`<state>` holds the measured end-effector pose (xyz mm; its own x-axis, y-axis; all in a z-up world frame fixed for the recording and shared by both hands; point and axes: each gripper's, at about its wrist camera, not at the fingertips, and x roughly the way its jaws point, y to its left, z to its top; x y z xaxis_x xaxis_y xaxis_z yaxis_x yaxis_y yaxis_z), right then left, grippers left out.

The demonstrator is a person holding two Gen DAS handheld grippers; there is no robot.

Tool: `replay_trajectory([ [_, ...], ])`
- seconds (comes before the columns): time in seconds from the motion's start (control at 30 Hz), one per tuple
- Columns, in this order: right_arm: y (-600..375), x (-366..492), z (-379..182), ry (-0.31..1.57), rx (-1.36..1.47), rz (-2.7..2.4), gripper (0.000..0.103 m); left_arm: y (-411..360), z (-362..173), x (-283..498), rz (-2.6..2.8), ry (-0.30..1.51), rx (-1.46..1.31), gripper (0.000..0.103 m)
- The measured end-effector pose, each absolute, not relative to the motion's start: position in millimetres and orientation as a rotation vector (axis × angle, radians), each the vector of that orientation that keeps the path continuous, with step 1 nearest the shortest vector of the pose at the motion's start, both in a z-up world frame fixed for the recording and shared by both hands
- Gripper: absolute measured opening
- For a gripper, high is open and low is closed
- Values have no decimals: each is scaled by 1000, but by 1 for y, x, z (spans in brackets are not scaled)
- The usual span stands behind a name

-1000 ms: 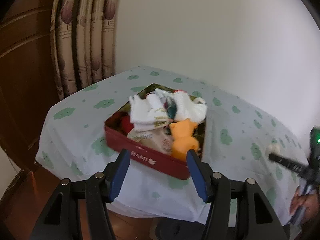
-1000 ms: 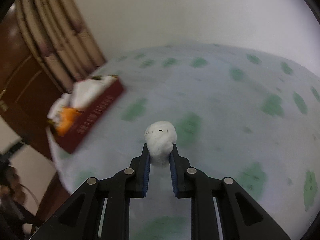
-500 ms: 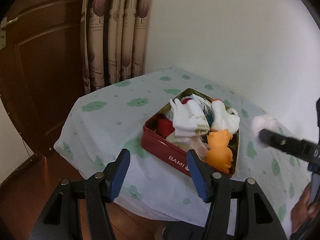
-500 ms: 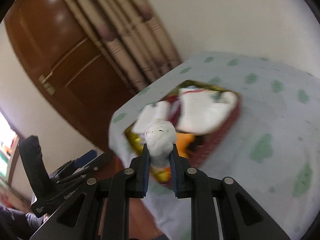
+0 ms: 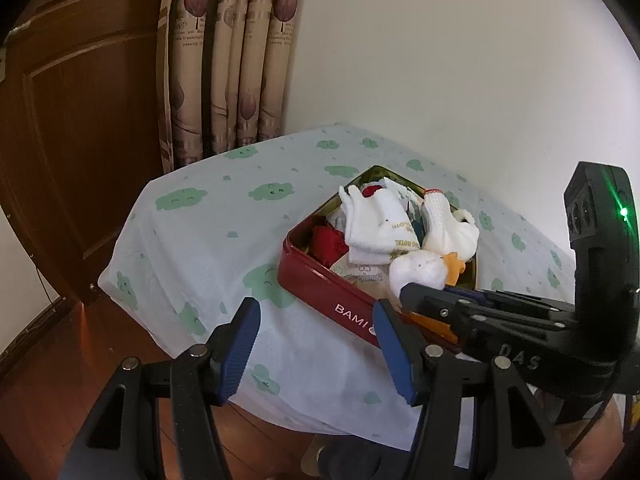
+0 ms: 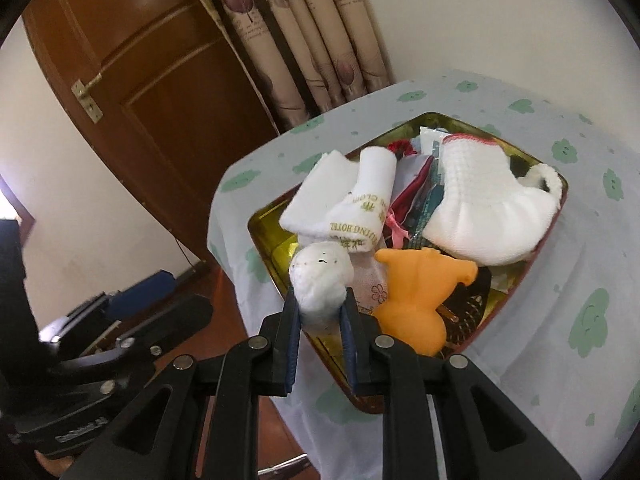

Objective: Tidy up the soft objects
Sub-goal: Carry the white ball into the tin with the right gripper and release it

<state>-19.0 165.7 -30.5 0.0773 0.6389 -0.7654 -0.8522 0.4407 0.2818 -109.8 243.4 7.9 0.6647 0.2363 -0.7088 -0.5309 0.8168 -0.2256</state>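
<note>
A home room is showing here: leaf-print curtains (image 5: 228,60) are hanging beside a panelled wooden door (image 6: 160,92), and a cloud-print cloth (image 5: 224,216) is covering the worktop.

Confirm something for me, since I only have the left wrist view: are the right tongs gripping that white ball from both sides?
Observer: Yes. The right wrist view shows the right tongs pinching the white ball low on both sides, with its top sticking out past the tips.
Operator: Any free room in the tin near it?
Observer: Bare gold floor shows in the tin just left of the ball.
Operator: Anything under the orange toy?
Observer: A black slotted item lies partly beneath the orange toy.
</note>
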Motion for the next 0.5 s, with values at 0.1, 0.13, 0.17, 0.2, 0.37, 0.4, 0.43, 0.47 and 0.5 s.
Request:
replay_trajectory([
  [0.1, 168, -19, -35, 972, -289, 1129, 20, 245, 6, -108, 458, 732, -435, 60],
  [0.13, 169, -18, -37, 972, -298, 1126, 20, 245, 6, -108, 461, 734, -434, 60],
  [0.17, 169, -19, -38, 970, -303, 1123, 20, 246, 5, -107, 464, 737, -433, 60],
  [0.2, 170, -18, -39, 967, -306, 1123, 20, 247, 5, -107, 469, 739, -433, 60],
  [0.37, 176, -23, -40, 936, -361, 1113, 19, 250, 2, -106, 492, 751, -425, 60],
  [0.4, 176, -23, -40, 932, -366, 1110, 19, 250, 1, -105, 496, 757, -423, 60],
  [0.43, 177, -24, -40, 927, -374, 1103, 18, 250, 0, -104, 495, 767, -422, 60],
  [0.47, 177, -24, -39, 924, -377, 1096, 18, 251, -1, -104, 494, 771, -423, 60],
  [0.5, 177, -24, -39, 922, -375, 1091, 19, 251, -2, -103, 493, 776, -424, 60],
])
